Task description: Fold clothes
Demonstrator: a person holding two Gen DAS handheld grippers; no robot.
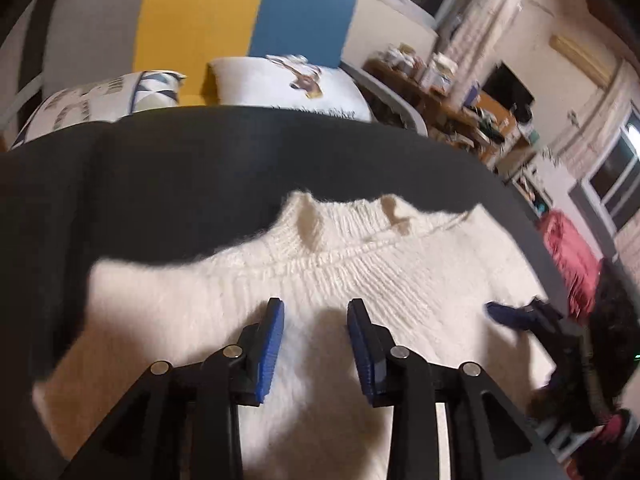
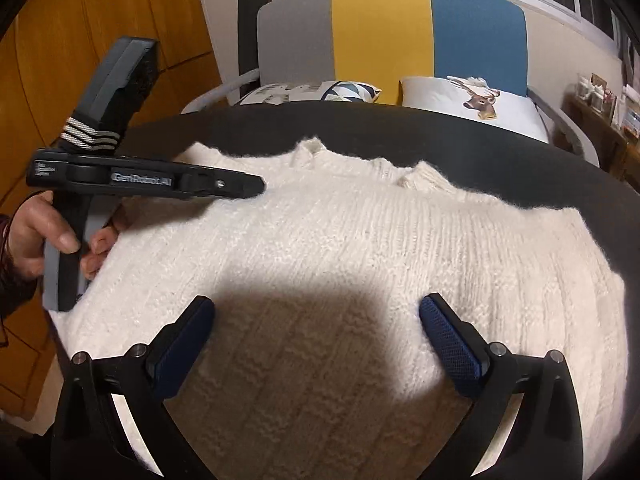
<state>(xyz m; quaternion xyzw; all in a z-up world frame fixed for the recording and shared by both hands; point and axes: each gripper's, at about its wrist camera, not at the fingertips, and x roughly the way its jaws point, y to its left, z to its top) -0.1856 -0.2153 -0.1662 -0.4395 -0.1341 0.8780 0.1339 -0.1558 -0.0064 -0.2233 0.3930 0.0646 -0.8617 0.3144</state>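
Jaws of the left gripper (image 1: 316,312) stand partly apart with nothing between the blue pads; only knit shows in the gap below them. Jaws of the right gripper (image 2: 316,312) stand wide apart, likewise holding nothing, and cast a broad shadow on the fabric beneath.

The cream knitted sweater (image 2: 360,232) lies spread flat on the dark desk (image 2: 440,128), its ribbed collar (image 1: 340,224) turned toward the far edge. The collar rim is uneven, with two small raised folds. In the left wrist view the left gripper hovers over the chest area just below the collar. In the right wrist view the same tool appears side-on over the sweater's left shoulder, its tip above the knit near the collar; contact cannot be confirmed. A hand (image 2: 44,236) grips its handle at the desk's left edge. The right gripper's blue tip is blurred at the right margin of the left wrist view.

Beyond the desk stands a chair (image 2: 384,32) with grey, yellow and blue panels, carrying a patterned cushion (image 2: 312,92) and a white cushion with a deer print (image 2: 472,100). A wooden wall panel (image 2: 80,12) fills the left; cluttered shelves (image 1: 460,92) and a red cloth (image 1: 568,248) lie to the right.
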